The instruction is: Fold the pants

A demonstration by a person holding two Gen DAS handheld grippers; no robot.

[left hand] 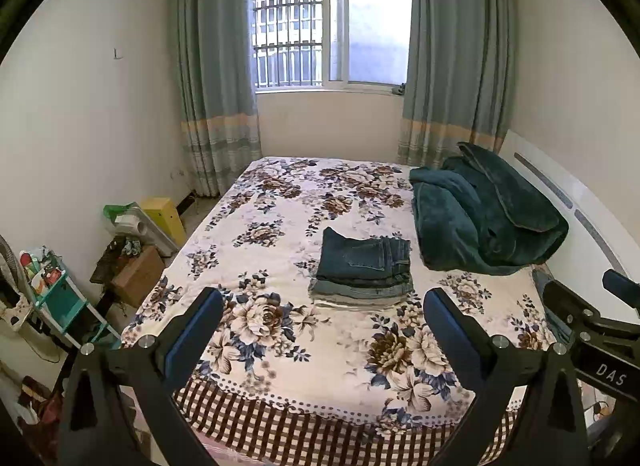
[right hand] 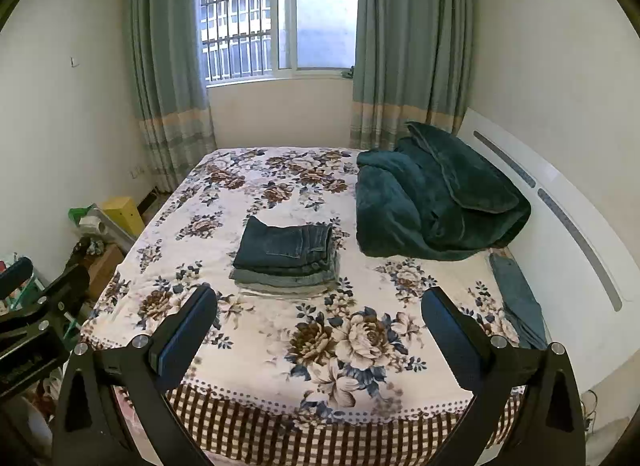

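Note:
A stack of folded pants lies in the middle of the flower-patterned bed, dark blue denim on top of paler pairs. My left gripper is open above the near part of the bed, short of the stack, with nothing between its fingers. My right gripper is open too, held back from the stack and empty. The right gripper's body shows at the right edge of the left wrist view, and the left one at the left edge of the right wrist view.
A dark green blanket is heaped at the bed's right side against a white headboard. More denim lies by the headboard. Boxes and a small shelf crowd the floor on the left. A curtained window is behind.

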